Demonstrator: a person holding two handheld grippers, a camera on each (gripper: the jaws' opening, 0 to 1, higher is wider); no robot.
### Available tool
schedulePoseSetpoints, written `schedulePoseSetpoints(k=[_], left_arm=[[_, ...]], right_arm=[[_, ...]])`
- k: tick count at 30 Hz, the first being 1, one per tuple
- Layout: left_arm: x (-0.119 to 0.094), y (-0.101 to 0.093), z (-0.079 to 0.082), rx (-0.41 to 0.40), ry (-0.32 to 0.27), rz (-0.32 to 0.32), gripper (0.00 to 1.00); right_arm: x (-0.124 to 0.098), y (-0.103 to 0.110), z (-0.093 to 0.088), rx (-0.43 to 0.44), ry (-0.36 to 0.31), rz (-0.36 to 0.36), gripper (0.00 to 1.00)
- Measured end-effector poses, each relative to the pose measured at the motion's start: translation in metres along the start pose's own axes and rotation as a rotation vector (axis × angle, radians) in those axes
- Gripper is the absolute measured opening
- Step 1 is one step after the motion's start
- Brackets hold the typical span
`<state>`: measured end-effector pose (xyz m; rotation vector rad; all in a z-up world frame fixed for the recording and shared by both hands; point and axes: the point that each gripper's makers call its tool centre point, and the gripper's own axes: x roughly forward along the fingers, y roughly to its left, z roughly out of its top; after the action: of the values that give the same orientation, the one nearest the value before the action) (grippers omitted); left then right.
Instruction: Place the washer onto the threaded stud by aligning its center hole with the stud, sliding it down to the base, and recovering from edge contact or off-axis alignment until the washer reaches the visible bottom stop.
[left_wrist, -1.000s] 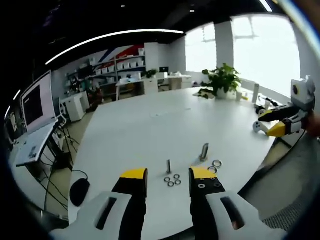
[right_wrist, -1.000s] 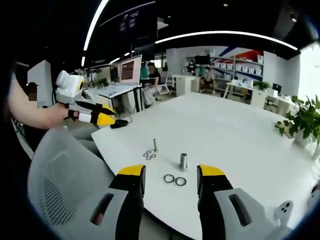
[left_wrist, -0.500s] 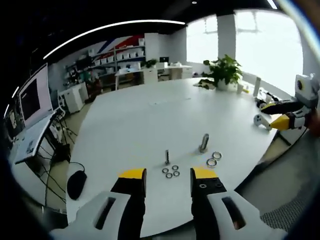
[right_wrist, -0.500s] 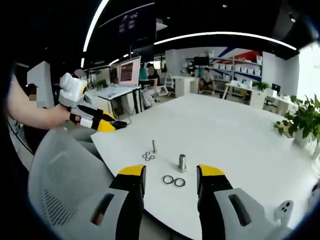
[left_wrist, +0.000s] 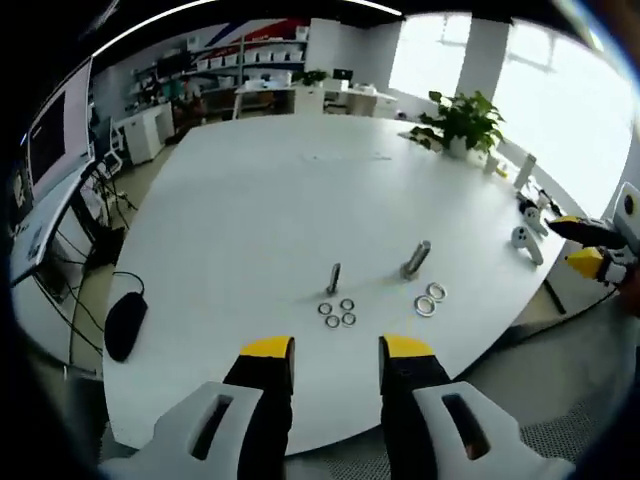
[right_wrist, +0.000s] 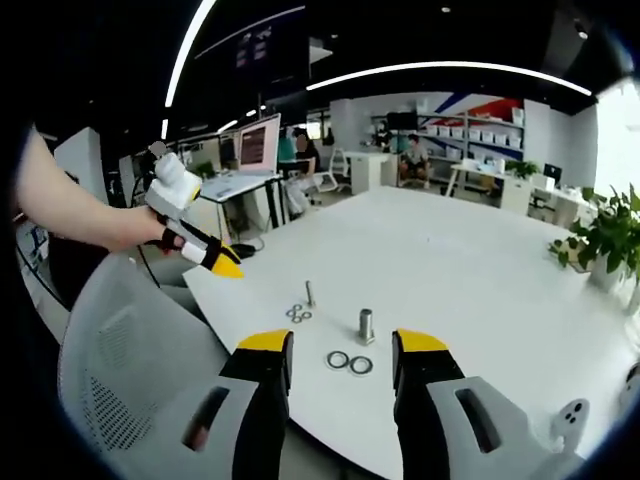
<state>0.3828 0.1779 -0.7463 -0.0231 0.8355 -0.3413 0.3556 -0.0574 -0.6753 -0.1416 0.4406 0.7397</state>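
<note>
With both claws, left gripper (left_wrist: 323, 358) and right gripper (right_wrist: 333, 352), apart and empty, found washers (right_wrist: 349, 361) loose just ahead beside bare threaded stud (right_wrist: 366, 324); nothing picked, whole placement left.

A wide white bench (left_wrist: 270, 200) fills the middle of the room, with a potted plant (left_wrist: 462, 122) at its far edge and a black mouse (left_wrist: 124, 325) near its left edge in the left gripper view. A grey mesh chair (right_wrist: 120, 365) stands against the near edge in the right gripper view. Behind are shelves with white boxes (right_wrist: 490, 115), a desk with a monitor (right_wrist: 259, 140), and people sitting at other desks (right_wrist: 300, 150).
</note>
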Motion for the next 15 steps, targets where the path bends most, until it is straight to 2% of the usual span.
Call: schedulePoseSetpoints(k=[5,9,15], left_arm=[[0.019,-0.004,-0.001,0.086,0.081,-0.011,0.30],[0.032,-0.006,-0.002,0.083,0.111,-0.019,0.29],[0.052,-0.007,-0.012,0.119,0.180,-0.020,0.28]], right_arm=[[0.000,0.001,0.000,-0.015,0.005,0.002,0.41],[0.001,0.001,0.000,-0.017,0.004,0.003,0.41],[0.001,0.003,0.000,-0.026,0.008,0.007,0.39]])
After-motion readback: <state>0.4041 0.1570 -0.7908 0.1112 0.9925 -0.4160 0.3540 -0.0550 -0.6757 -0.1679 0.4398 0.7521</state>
